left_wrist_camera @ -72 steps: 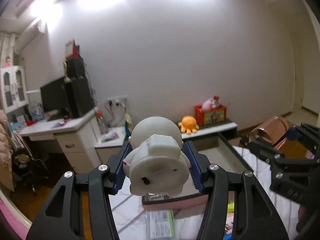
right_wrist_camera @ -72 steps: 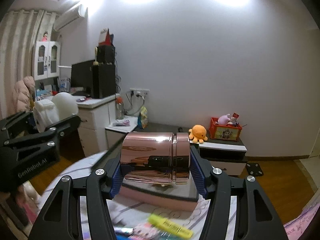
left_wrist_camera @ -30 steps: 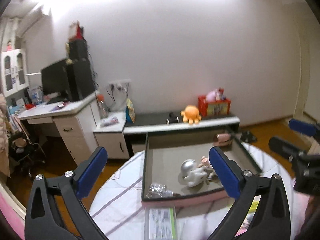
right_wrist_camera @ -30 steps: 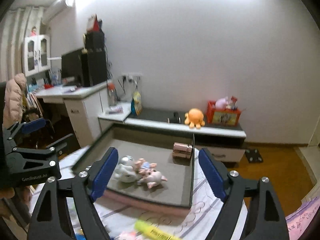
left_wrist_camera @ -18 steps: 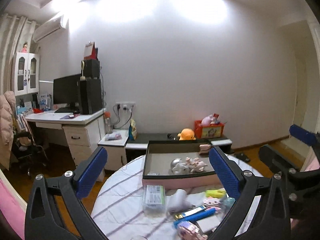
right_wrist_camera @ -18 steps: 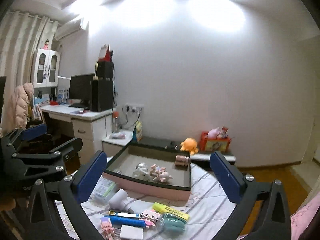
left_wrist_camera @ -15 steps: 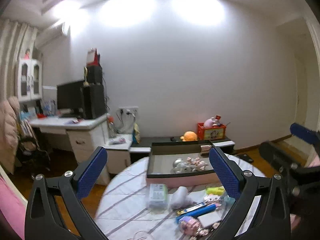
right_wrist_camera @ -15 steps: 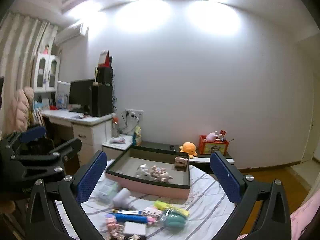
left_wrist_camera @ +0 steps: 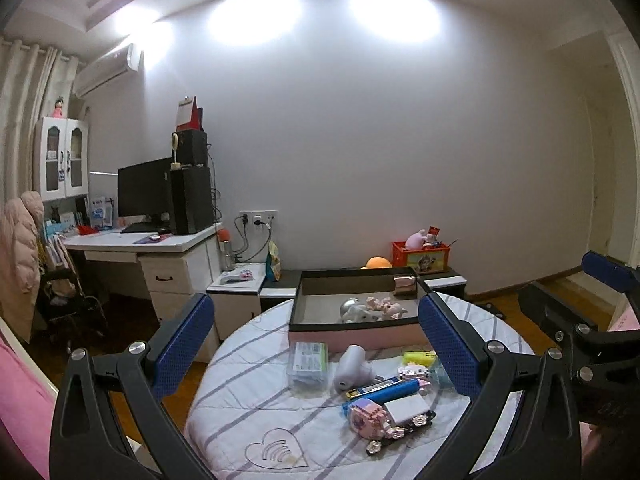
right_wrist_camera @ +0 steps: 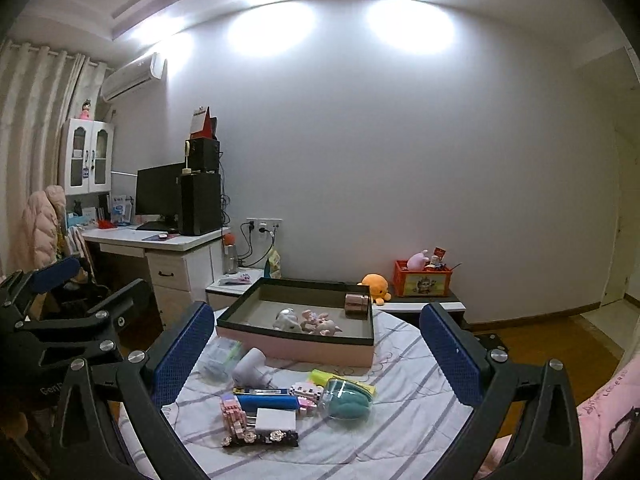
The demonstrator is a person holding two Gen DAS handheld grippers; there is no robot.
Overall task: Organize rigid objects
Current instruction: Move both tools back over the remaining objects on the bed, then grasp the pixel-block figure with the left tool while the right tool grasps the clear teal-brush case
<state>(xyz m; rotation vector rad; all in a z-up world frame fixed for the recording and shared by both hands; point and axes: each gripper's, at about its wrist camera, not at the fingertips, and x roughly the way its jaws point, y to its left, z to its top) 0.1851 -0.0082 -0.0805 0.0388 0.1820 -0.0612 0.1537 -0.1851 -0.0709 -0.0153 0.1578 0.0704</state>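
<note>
on the round table (right_wrist_camera: 400, 432) sat a pink-sided tray (right_wrist_camera: 312, 350), and the task's loose things lay in a tight cluster in front of it: a white hair dryer (right_wrist_camera: 251, 366), a clear plastic box (left_wrist_camera: 308, 362), a blue tube (right_wrist_camera: 267, 402), a white block (right_wrist_camera: 277, 420), a pink brick toy (left_wrist_camera: 366, 420) and a teal case (right_wrist_camera: 347, 396). inside the tray were a silver astronaut figure (right_wrist_camera: 286, 320), pink pig figures (right_wrist_camera: 320, 324) and a rose-gold cylinder (right_wrist_camera: 357, 305). the left gripper (left_wrist_camera: 312, 344) and right gripper (right_wrist_camera: 312, 352) both hung above the table, jaws spread wide, holding nothing. likely trouble: the pieces touched, so closing on one could nudge its neighbours; the rounded dryer might slip from the pads.
</note>
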